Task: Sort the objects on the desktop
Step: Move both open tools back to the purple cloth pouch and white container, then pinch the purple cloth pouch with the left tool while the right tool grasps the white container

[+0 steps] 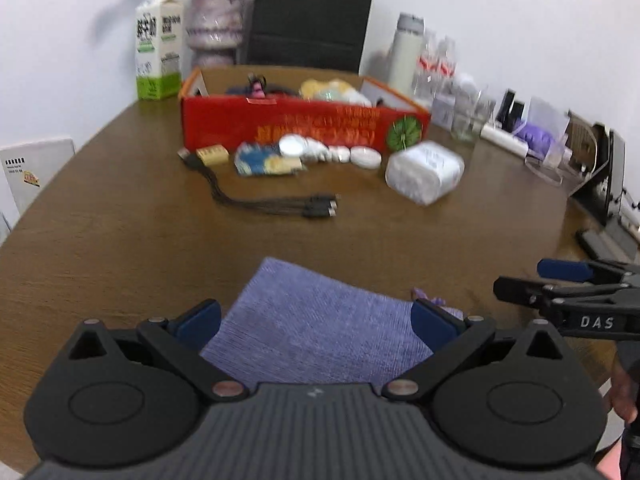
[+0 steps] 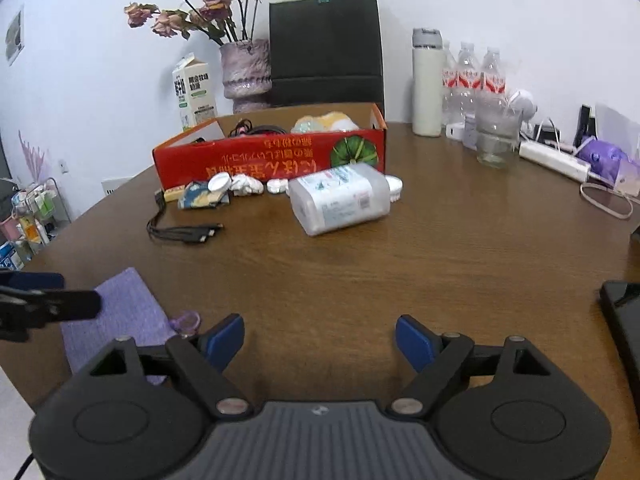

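Brown desk [image 2: 440, 240] fills both views. Red box [image 2: 276, 158] lies long axis left-right, open side up, near the far edge. Wrapped white pack [image 2: 340, 198] sits before it, tilted. Purple cloth [image 1: 316, 328] at the near edge. Left gripper [image 1: 316, 322] wide open over the cloth, holding nothing; right gripper [image 2: 320, 340] wide open, empty, over bare wood. Only the right view shows a black phone [image 2: 624, 320].

Left gripper [image 1: 316, 320] jaws wide apart, purple cloth [image 1: 320, 332] flat between fingers [image 1: 198, 320]. Right gripper [image 1: 516, 280] beyond right finger. Black cable [image 1: 272, 200], white pack [image 1: 424, 170], red box [image 1: 300, 124] ahead of fingertips.
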A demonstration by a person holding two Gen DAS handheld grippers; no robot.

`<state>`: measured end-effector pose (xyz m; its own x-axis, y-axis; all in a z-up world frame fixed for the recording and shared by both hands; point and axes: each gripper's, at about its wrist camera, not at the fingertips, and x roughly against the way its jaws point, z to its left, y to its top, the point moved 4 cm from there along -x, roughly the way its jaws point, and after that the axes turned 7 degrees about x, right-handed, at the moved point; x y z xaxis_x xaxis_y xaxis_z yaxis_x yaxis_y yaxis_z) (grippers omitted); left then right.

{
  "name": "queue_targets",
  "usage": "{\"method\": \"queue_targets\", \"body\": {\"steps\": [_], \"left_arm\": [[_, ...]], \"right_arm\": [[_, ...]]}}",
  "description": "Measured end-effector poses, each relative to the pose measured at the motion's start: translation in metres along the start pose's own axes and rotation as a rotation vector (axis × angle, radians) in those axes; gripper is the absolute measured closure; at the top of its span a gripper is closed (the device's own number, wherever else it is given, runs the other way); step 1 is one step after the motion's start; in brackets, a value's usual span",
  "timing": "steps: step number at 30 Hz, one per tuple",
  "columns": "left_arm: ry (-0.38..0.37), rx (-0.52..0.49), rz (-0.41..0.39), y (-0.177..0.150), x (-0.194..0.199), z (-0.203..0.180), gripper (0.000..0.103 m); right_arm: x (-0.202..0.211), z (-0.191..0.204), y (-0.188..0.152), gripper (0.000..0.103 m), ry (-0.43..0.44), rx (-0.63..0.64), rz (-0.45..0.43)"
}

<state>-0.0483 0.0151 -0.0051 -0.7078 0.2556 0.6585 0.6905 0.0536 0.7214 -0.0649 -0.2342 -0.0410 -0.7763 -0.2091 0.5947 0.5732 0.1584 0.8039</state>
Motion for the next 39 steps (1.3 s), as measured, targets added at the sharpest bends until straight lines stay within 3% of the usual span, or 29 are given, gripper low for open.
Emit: {"method": "queue_targets", "body": {"steps": [6, 7, 8, 9, 10, 11, 14, 19, 21, 22, 24, 27, 28, 30, 31, 32, 34, 36, 39], "left_arm": [[0.077, -0.044, 0.038, -0.012, -0.013, -0.004, 0.001], [0.112, -0.042, 0.031, -0.012, -0.013, -0.004, 0.015], [0.145, -0.056, 0.016, -0.011, -0.011, -0.005, 0.048], [0.127, -0.068, 0.016, -0.008, -0.009, -0.006, 0.063], [0.102, -0.058, 0.035, -0.005, -0.008, -0.006, 0.091], [0.091, -0.048, 0.057, -0.002, -0.009, -0.005, 0.102], [0.062, -0.019, 0.077, 0.003, -0.011, 0.001, 0.102], [0.092, -0.033, 0.043, 0.002, -0.006, 0.0, 0.1], [0.07, -0.016, 0.049, 0.004, -0.006, 0.005, 0.052], [0.062, -0.013, 0.042, 0.005, -0.008, 0.006, 0.0], [0.048, -0.019, -0.004, 0.006, -0.009, 0.009, 0.0], [0.041, -0.027, 0.035, 0.005, -0.022, 0.008, 0.0], [0.044, -0.031, 0.063, 0.004, -0.029, 0.007, 0.002], [0.105, -0.092, 0.043, 0.001, -0.03, -0.001, 0.013], [0.084, -0.093, 0.04, 0.002, -0.029, -0.004, 0.028], [0.079, -0.1, 0.034, 0.003, -0.027, -0.006, 0.058], [0.023, -0.092, 0.061, 0.005, -0.025, -0.011, 0.098], [0.023, -0.062, 0.076, 0.007, -0.026, -0.011, 0.098], [0.063, -0.031, 0.056, 0.008, -0.024, -0.008, 0.099]], "right_arm": [[-0.005, -0.001, 0.004, 0.02, -0.014, 0.01, -0.012], [-0.008, -0.002, 0.007, 0.02, -0.02, 0.015, -0.013], [-0.013, -0.004, 0.011, 0.02, -0.03, 0.023, -0.016], [-0.016, -0.006, 0.015, 0.02, -0.041, 0.029, -0.023], [-0.02, -0.009, 0.021, 0.02, -0.05, 0.035, -0.033], [-0.024, -0.012, 0.028, 0.02, -0.055, 0.039, -0.045], [-0.042, -0.022, 0.054, 0.019, -0.06, 0.041, -0.069], [-0.08, -0.029, 0.091, 0.018, -0.076, 0.098, -0.073], [-0.093, -0.03, 0.101, 0.018, -0.064, 0.099, -0.069], [-0.098, -0.03, 0.104, 0.017, -0.057, 0.104, -0.071], [-0.107, -0.03, 0.11, 0.014, -0.052, 0.111, -0.073], [-0.123, -0.029, 0.114, 0.009, -0.042, 0.124, -0.048], [-0.126, -0.029, 0.115, 0.007, -0.033, 0.124, -0.053], [-0.13, -0.03, 0.117, 0.007, -0.026, 0.116, -0.053], [-0.13, -0.03, 0.117, 0.007, -0.023, 0.111, -0.05], [-0.131, -0.028, 0.115, 0.007, -0.012, 0.11, -0.042], [-0.133, -0.022, 0.109, 0.009, 0.026, 0.132, -0.003], [-0.134, -0.013, 0.103, 0.02, 0.033, 0.168, 0.003], [-0.127, -0.007, 0.097, 0.021, 0.031, 0.165, -0.009]]}}
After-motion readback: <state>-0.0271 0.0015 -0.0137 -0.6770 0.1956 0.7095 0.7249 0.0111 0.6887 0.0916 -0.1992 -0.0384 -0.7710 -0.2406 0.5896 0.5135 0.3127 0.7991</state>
